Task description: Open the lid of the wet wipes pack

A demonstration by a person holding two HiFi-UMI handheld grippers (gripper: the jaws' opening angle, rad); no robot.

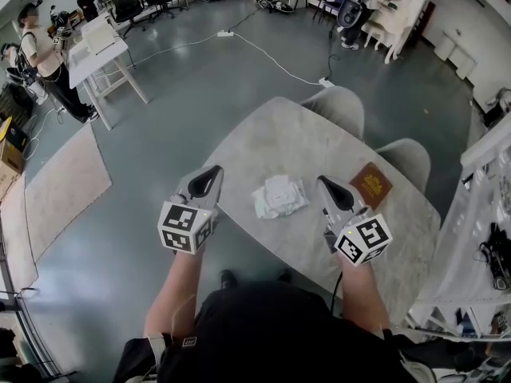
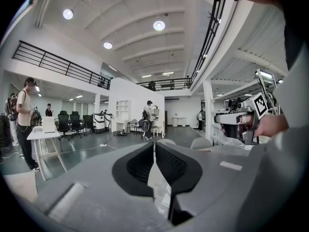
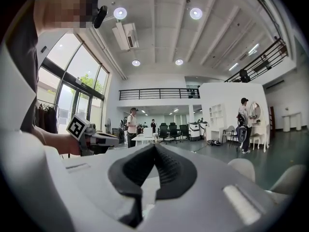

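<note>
Wet wipes pack on a bench, lying between two closed handheld grippers.

Seen from above, the white, crumpled wet wipes pack sits near the front edge of a pale bench, with its longer side seeming to run across from one gripper towards the other. The left gripper is at the bench's left edge, a little apart from the pack. The right gripper is over the bench just beside the pack's right end, so it is the nearer one. Both point away from the person, alongside the pack rather than at it. Each gripper has its jaws pressed together, with nothing between them and neither touching the pack. The lid cannot be made out. A brown booklet lies beyond the right gripper.
</note>
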